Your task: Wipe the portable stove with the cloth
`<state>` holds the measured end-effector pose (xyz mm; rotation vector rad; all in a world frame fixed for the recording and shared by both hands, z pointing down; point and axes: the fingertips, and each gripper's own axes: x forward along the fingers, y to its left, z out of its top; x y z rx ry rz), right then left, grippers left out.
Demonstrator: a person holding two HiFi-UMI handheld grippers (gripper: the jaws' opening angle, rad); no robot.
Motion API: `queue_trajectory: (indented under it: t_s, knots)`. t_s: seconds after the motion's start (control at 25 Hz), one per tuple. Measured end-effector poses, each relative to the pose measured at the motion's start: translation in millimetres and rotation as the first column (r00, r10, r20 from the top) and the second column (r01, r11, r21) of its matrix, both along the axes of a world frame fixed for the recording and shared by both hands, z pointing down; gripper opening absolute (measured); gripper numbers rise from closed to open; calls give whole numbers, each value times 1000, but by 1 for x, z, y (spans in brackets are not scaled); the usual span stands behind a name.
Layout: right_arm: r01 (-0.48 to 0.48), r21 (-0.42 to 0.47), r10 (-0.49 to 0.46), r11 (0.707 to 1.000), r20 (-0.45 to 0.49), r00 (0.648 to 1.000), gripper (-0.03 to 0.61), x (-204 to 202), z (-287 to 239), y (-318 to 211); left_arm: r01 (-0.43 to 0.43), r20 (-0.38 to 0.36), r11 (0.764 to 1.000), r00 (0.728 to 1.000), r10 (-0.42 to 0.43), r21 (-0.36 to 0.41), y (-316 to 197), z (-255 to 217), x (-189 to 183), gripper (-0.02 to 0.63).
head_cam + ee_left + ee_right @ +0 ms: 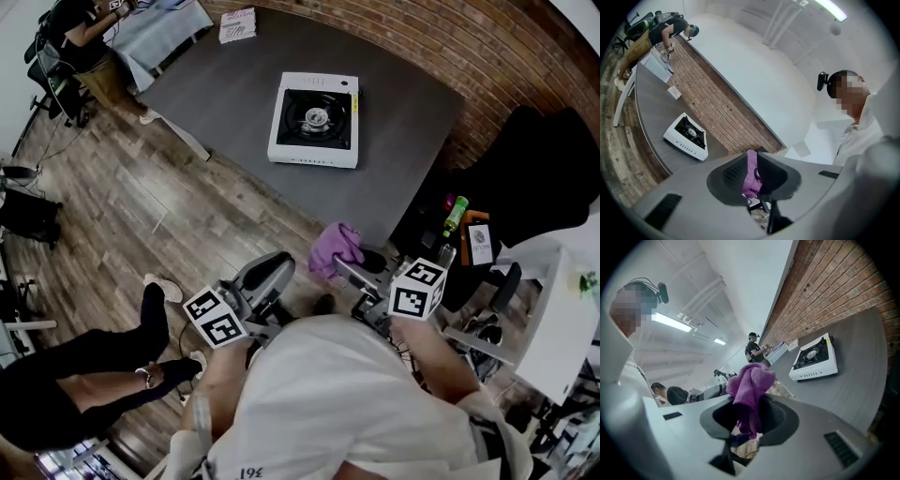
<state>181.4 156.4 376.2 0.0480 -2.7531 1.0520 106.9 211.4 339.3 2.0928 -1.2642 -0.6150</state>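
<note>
Right gripper [749,420] clamped on purple cloth [750,385], well short of stove [314,119]. Left gripper [753,171] equally far from stove, jaws slightly apart, gripping nothing.

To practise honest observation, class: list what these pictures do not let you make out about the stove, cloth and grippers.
Dirt on the white portable stove: too small in every view.
Whether the left gripper grips the purple towelling cloth: left gripper view shows purple between its jaws, but depth is unclear.
Print on the white packet far along the grey table: too small, head view.
</note>
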Motion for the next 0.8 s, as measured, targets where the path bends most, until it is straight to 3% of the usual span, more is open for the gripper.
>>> queue_trajectory:
  t_s: [0.28,0.52,0.8]
  knots:
    - [-29,2,29,1000,-15,999,109,-21,1,-13,33,-30,999,999,-33,-17,2,9,-28,66]
    - [-126,20,127,992,-68,990,109,-49,11,-34,-58,-61,998,996,58,-5,-26,17,-66,67]
    - [-203,43,207,978,-102,973,109,-127,0,-59,-157,-86,987,983,160,35,-64,6,-146,66]
